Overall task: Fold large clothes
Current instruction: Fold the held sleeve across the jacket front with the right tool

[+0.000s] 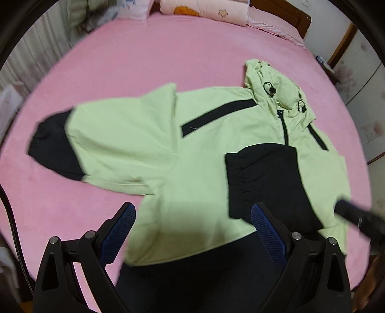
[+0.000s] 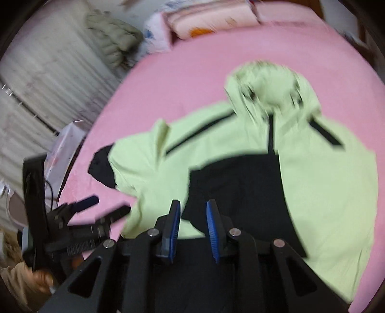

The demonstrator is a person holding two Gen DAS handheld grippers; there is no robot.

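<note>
A pale green jacket [image 1: 199,149] with black trim lies face up on the pink bed [image 1: 149,55], its hood [image 1: 272,81] toward the pillows [image 1: 204,9] at the head. One sleeve stretches out to the left, ending in a black cuff [image 1: 51,149]; the other sleeve [image 1: 264,183] is folded in across the chest, its black end lying over the zip.

The left gripper [image 1: 192,233] hovers above the jacket's lower edge, jaws spread wide with nothing between the blue pads [image 1: 268,233]. The hem below them falls into dark shadow and I cannot make out where the fabric ends.

The right gripper [image 2: 192,228] hangs over the folded black sleeve, its jaws a narrow way apart and pinching nothing that I can see; their tips stand against black cloth, so whether they touch it is hard to tell. That view is badly smeared: the hood's cords and toggles are streaks.

In the right wrist view the left gripper shows at the left edge, partly cut off. In the left wrist view a dark blurred bar [image 1: 356,216] enters from the right edge; it cannot be identified.
</note>
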